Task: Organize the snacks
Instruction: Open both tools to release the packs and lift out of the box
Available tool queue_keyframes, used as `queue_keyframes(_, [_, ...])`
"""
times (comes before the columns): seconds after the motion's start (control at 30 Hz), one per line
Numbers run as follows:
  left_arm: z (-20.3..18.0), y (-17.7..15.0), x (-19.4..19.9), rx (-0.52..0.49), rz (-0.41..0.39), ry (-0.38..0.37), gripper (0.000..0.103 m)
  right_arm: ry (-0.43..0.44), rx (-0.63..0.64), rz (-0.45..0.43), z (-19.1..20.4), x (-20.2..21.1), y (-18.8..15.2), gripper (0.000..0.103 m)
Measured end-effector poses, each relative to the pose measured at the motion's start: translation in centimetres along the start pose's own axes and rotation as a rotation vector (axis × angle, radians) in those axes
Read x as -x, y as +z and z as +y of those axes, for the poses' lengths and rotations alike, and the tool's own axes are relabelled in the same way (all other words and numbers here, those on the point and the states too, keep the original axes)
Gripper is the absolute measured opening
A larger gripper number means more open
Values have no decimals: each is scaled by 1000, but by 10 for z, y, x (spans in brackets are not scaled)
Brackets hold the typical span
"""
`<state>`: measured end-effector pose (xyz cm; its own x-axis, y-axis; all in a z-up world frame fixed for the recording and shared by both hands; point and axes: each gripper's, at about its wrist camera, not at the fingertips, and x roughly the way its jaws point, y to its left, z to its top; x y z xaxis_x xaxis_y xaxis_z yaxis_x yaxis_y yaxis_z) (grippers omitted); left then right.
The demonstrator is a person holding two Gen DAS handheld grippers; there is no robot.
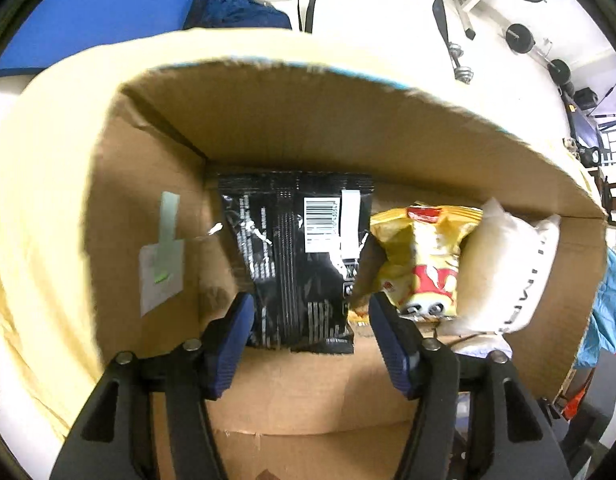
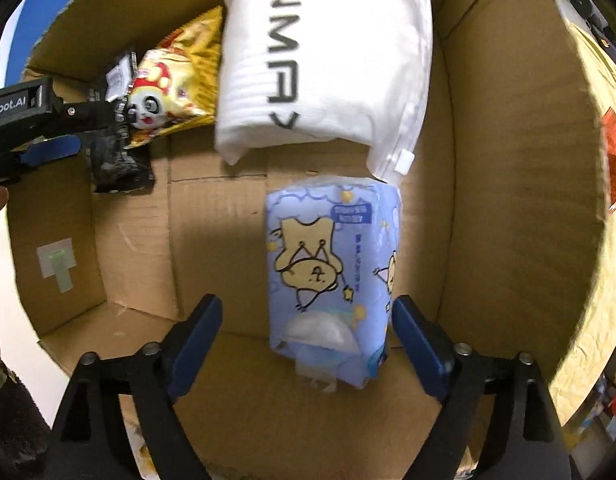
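**Snacks Set Down in the Cardboard Box**

Seen from above: an open cardboard box (image 2: 507, 200), brown floor and walls, carrying every pack. Largest inside, a white pillow pack (image 2: 323, 64) with black lettering, against the far wall near the right corner. Just beside its near edge, along the right wall, a blue cartoon-bear pack (image 2: 331, 264) flat on the floor. Left of the white pack, a yellow panda snack bag (image 2: 180, 92), overlapped on its left by a black snack bag (image 1: 296, 264) near the far left corner. Right gripper (image 2: 308, 332) released, blue pads spread clear of the blue pack between them. Left gripper (image 1: 308, 320) released too, pads (image 1: 232, 344) flanking the black bag's near end without pressing.
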<state>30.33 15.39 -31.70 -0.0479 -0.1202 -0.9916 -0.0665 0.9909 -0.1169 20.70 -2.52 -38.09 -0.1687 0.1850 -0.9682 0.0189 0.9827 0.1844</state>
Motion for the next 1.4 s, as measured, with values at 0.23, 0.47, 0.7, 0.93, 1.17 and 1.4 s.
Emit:
queue_keyframes(0.23, [-5,-43,45,-25,-98,-4,72,-27,6,-83,12,32,-8,103])
queue_keyframes(0.47, [-7,-76,77,-47,-209,20,99,-55,13,-175,1,71,-13,103])
queue_keyframes(0.7, [-12,-106,99,-47,-280,13,99,-62,54,-264,-10,102,-34,103])
queue_keyframes(0.93, [-22,-146,121,-56,-349,33,99,-19,69,-308,-10,126,-66,103])
queue_keyframes(1.17, [-37,-166,141,-69,-401,60,99,3,91,-366,-17,158,-90,103])
queue_keyframes(1.4, [-61,-174,157,-65,-427,49,99,58,88,-372,-37,174,-97,103])
